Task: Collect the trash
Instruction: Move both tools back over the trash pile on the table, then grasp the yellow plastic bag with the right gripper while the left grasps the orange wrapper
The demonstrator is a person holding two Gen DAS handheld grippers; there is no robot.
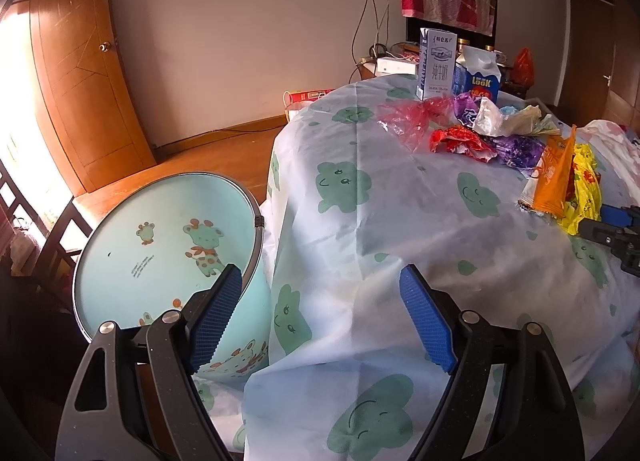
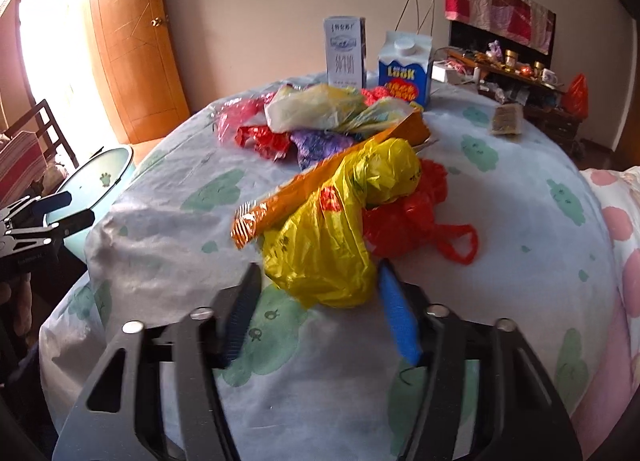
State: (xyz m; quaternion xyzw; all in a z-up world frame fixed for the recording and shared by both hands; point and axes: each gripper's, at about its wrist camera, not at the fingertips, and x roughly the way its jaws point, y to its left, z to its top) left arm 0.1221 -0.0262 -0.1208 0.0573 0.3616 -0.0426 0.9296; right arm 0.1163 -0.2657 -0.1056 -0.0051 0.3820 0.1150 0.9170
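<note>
Trash lies piled on the table with the cloud-print cloth [image 2: 168,245]. A crumpled yellow plastic bag [image 2: 340,229] sits nearest, with an orange snack wrapper [image 2: 312,185] and a red bag [image 2: 416,217] against it. My right gripper [image 2: 318,273] straddles the yellow bag's near end; its blue pad [image 2: 394,313] touches the bag, while the other finger is blurred and just beside it. My left gripper [image 1: 320,275] hangs open and empty over the table's edge, beside the pale green bin [image 1: 168,245]. The left wrist view shows the right gripper [image 1: 612,229] by the yellow bag [image 1: 584,189].
Further back lie red, purple and whitish wrappers [image 2: 312,117], then a tall milk carton [image 2: 346,53] and a blue LOOK carton [image 2: 406,69]. A small brown packet [image 2: 508,121] lies far right. A dark chair [image 1: 52,229] stands behind the bin, a wooden door [image 1: 84,61] beyond.
</note>
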